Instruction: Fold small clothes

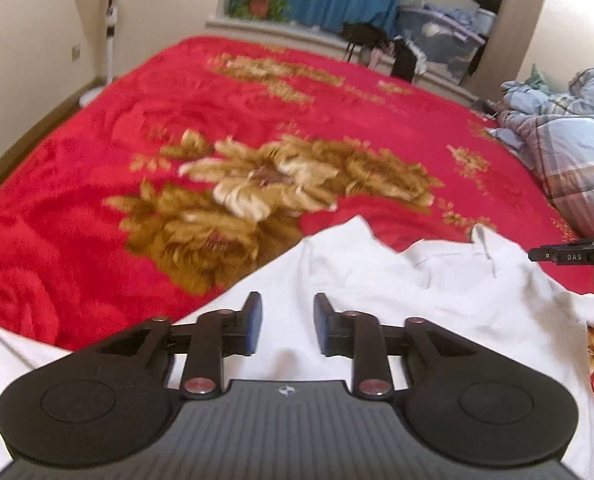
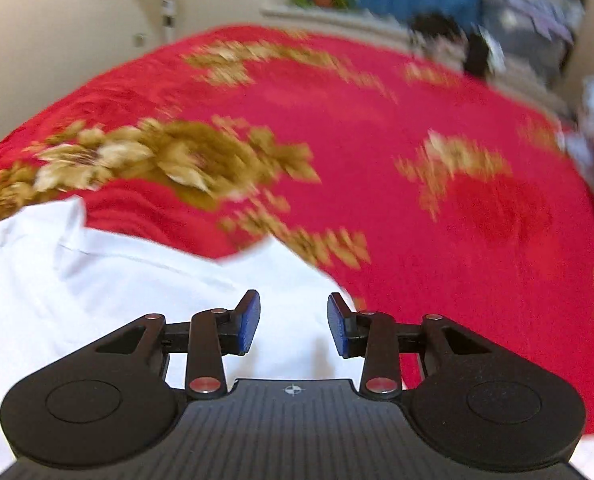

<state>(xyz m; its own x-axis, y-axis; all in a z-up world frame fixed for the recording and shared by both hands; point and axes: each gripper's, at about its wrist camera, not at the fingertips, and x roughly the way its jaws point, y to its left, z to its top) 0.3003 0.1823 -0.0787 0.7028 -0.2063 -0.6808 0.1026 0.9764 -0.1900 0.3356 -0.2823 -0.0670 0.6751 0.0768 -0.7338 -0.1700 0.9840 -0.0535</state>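
Both pairs of blue-padded fingers stand apart, gripping nothing: the left gripper [image 1: 287,322] and the right gripper [image 2: 294,322] hover over a rumpled white garment [image 1: 377,280], creased and loosely spread on the red floral blanket [image 1: 177,92].

Both wrist views look forward and downward, close over white garment [image 1: 397,280] on red floral blanket [image 1: 217,92]; both share garment, blanket, far windowsill
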